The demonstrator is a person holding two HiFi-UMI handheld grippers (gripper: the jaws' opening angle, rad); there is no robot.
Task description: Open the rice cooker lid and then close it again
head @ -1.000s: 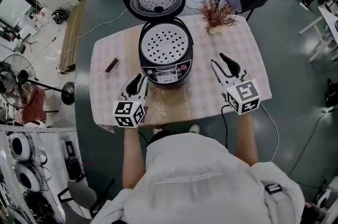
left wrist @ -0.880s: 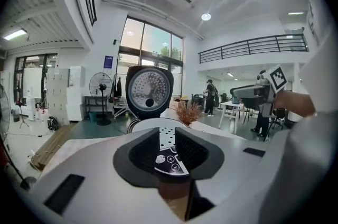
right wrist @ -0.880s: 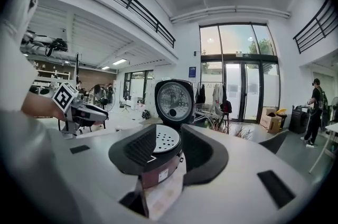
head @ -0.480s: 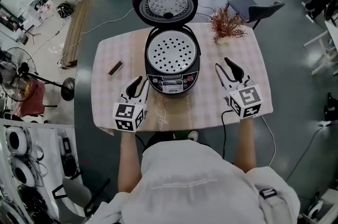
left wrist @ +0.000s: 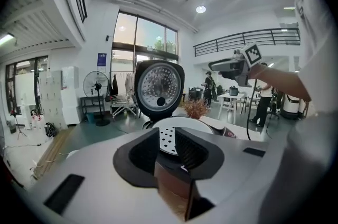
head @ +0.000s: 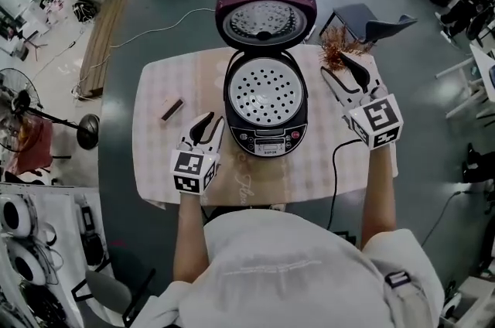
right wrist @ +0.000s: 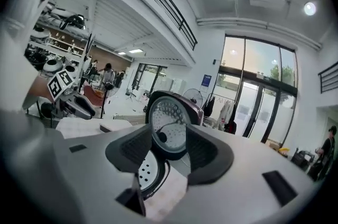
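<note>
Rice cooker lid [head: 265, 18] stood raised at the far side of the cooker [head: 267, 139] mid-table, so closing was in hand: the right gripper [head: 334, 65], empty jaws just opening, seemingly short of the lid, had to push it down, while the left gripper [head: 212, 123] hovered open and empty.

lid [head: 265, 18]: maroon rim, dotted silver inside | cooker body [head: 267, 139]: black | tablecloth [head: 158, 79]: pale pink check | plant [head: 332, 49]: reddish-brown
</note>
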